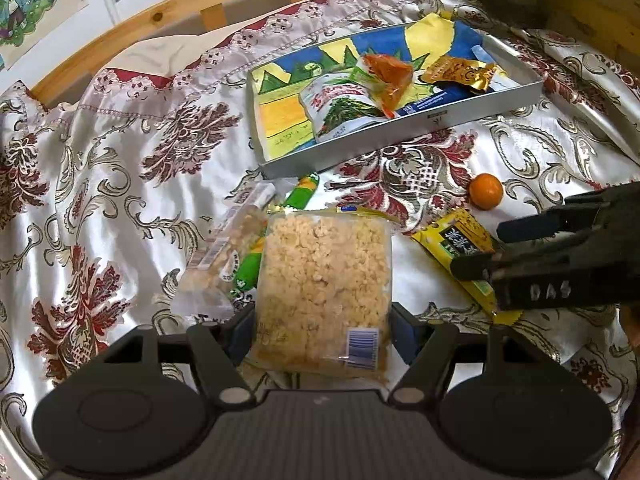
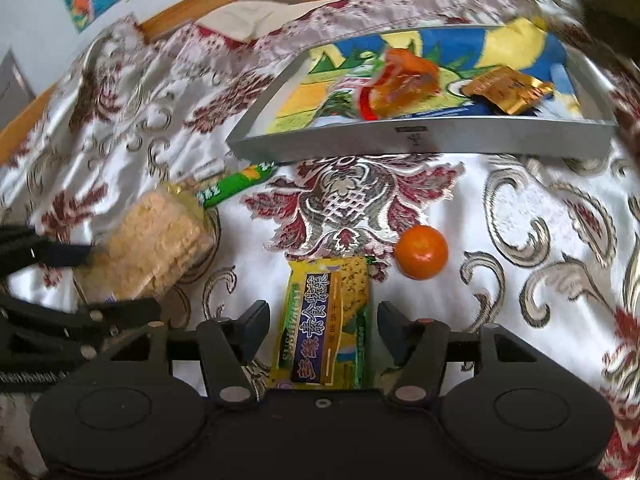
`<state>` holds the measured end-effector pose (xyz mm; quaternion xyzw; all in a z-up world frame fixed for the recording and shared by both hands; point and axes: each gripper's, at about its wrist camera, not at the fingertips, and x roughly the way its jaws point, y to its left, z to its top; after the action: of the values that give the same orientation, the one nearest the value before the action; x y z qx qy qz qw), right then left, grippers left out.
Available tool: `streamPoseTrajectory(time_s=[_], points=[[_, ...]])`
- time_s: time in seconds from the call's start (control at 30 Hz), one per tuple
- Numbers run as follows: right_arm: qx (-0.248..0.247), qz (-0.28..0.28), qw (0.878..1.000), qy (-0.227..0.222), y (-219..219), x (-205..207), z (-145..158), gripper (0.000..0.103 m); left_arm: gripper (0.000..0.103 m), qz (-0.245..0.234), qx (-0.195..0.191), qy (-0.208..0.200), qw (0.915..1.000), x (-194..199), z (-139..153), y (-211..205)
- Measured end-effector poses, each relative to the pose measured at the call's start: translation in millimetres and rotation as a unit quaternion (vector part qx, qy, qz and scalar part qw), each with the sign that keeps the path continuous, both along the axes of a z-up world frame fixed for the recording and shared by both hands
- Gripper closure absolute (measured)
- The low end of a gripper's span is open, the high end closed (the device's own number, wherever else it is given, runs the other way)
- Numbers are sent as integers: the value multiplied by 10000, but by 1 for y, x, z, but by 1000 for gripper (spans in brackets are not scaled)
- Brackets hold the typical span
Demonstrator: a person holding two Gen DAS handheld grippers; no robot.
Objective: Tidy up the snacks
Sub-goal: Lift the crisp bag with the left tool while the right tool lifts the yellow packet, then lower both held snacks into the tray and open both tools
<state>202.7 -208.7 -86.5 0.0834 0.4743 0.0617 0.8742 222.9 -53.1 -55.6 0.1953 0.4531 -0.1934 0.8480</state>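
The left gripper (image 1: 322, 330) has its jaws clamped on a clear bag of pale crumbly snack (image 1: 324, 292), which fills the lower middle of the left wrist view and is raised off the patterned satin cloth (image 1: 120, 184). From the right wrist view the same bag shows at middle left, with one dark finger laid across its side. Beneath and to the left of it in the left view lie another clear packet (image 1: 224, 256) and a green wrapper (image 1: 304, 194), the latter reaching toward the tray's near wall.

The right gripper (image 2: 322, 332) straddles a yellow cracker packet (image 2: 326, 324) lying flat on the cloth at lower middle of its view; the jaws stand released, with a gap between each pad and the packet's edges. In the left view this gripper enters from the right edge over the packet's lower end. A small orange (image 2: 421, 253) sits on the cloth just up and right of the packet, apart from it.

The grey tray (image 2: 420, 142) with a bright painted floor lies across the upper right of both views. Inside it rest an orange-red pouch (image 1: 390, 78), a white and green pouch (image 1: 344, 108) partly under it, and a gold wrapper (image 1: 460, 74) further right. A wooden rail (image 1: 132, 28) curves along the top left, with drawings on the wall behind
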Motion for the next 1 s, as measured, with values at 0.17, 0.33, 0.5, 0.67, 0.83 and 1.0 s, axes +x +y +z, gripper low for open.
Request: streamPoseTrajectory(time_s=[0.17, 0.33, 0.5, 0.67, 0.83, 1.0], points=[[-557, 308, 9980, 32, 17, 1, -7, 51, 31, 142, -144, -65, 9998, 9, 4, 6], [-992, 482, 9936, -234, 27, -6, -1, 52, 31, 225, -287, -134, 9992, 14, 7, 8], [-1815, 775, 9754, -986, 40, -19, 13, 52, 31, 266, -457, -261, 9983, 15, 11, 8], [-2053, 747, 9654, -1425, 39, -18, 22, 52, 31, 396, -623, -419, 9964, 19, 15, 9], [-1497, 438, 9759, -1528, 22, -8, 28, 52, 31, 356, -921, -430, 9942, 24, 13, 11], [-1659, 303, 9705, -1724, 16, -5, 32, 52, 31, 324, -942, -658, 9928, 31, 12, 3]])
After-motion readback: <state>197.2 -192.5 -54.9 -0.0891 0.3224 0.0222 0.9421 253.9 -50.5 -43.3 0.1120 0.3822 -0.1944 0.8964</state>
